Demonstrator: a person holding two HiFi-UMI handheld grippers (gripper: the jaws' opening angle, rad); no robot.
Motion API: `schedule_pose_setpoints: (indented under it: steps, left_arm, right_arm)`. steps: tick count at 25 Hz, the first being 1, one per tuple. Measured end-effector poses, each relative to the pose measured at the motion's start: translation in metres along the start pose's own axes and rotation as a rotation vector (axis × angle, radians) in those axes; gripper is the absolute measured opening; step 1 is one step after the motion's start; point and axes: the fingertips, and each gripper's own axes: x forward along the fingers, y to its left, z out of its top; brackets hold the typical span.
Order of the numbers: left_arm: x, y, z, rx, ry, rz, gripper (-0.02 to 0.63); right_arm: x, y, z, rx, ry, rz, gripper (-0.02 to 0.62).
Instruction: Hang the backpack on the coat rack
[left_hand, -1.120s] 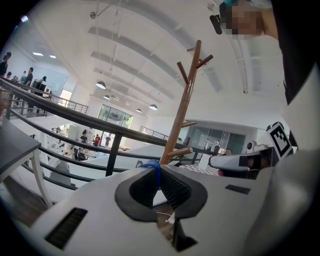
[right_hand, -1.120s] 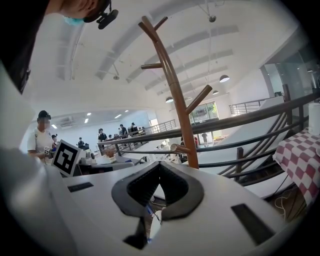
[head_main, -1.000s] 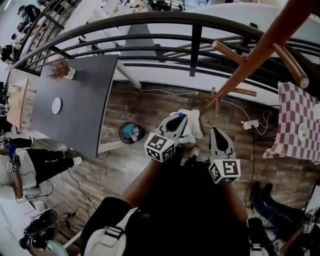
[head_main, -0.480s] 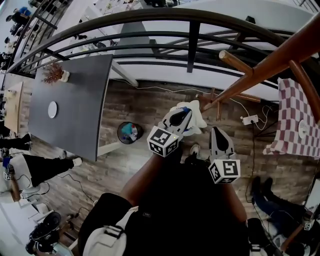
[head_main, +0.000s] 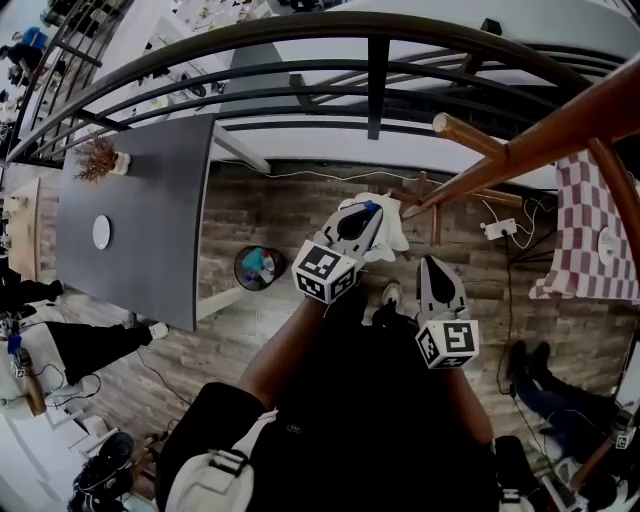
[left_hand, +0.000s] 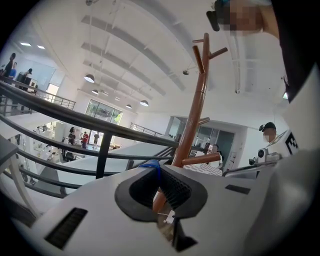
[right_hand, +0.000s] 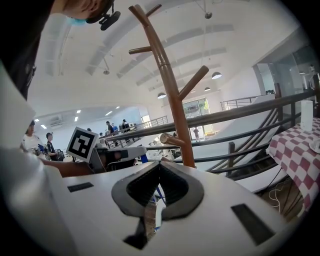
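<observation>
Ahead of my jaws curves a dark railing (head_main: 376, 72), off to their left lies a grey table (head_main: 150, 255) bearing a white plate (head_main: 102, 232), a round bin (head_main: 259, 267) sits nearer left, and a checked cloth (head_main: 588, 235) hangs far right.

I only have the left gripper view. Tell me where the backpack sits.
Observer: In the head view, the white backpack hangs at the tip of the left tool.
Operator: Report the right tool.
Observer: The right tool is level with the left one and off to its right. Its jaws are together with nothing in them.
Operator: Give me the foot of the rack.
Observer: The rack's base stands just right of the backpack in the head view.
</observation>
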Motion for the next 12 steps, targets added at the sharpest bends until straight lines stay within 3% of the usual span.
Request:
schedule_pose_setpoints:
  steps: [12]
  left_arm:
    - [0.017, 0.004, 0.001, 0.024, 0.041, -0.041, 0.014]
  right_arm:
    - [0.006, -0.004, -0.005, 0.016, 0.019, -0.028, 0.012]
